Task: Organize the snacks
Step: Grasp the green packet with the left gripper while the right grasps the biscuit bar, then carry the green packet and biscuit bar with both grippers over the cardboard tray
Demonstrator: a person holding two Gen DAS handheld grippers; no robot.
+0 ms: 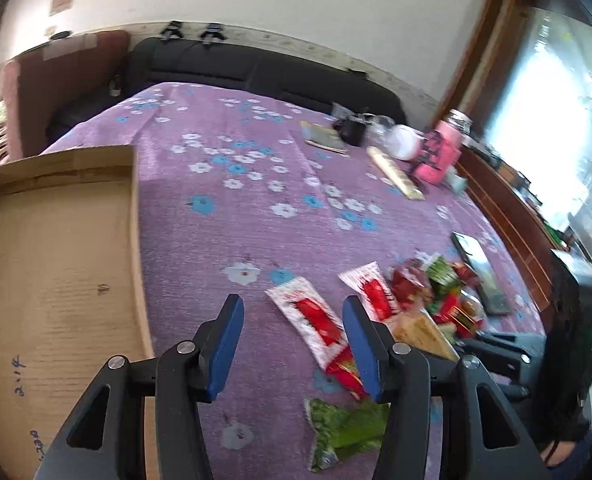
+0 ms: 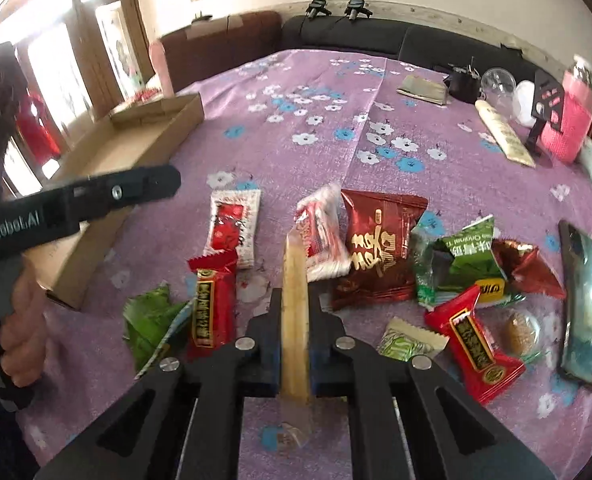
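Right hand-held gripper [image 2: 295, 336]: blue pads pressed onto a long tan snack stick in a clear wrapper [image 2: 295, 304], stick runs lengthwise between the jaws, tip poking out ahead toward the pile. Left hand-held gripper [image 1: 294, 344]: jaws spread, nothing between the pads, hanging over the purple flowered cloth [image 1: 216, 240] on the counter. In the right view its black body sits at left, a hand [image 2: 18, 332] wrapped round the handle. Shallow cardboard box [image 1: 56, 260] lies open on the cloth, left of the snacks, nothing seen inside. Loose snacks ahead of the right gripper: white-and-red sachet [image 2: 234, 228], second white-red sachet [image 2: 322, 236] just beside it, dark red pouch [image 2: 376, 248] touching that one, red bar [image 2: 212, 304] near the left jaw, green wrapper [image 2: 150, 320] at its left, second red bar [image 2: 474, 340] right of the jaws, pale green-printed packet [image 2: 410, 344] beside it, crumpled green pack [image 2: 468, 256], round brown cake in clear wrap [image 2: 520, 330]. Phone [image 2: 584, 304] lies flat on the far right. Far end of the counter: pink knit-sleeved jar [image 2: 574, 120], long cream tube [image 2: 504, 132], well apart from the pile.
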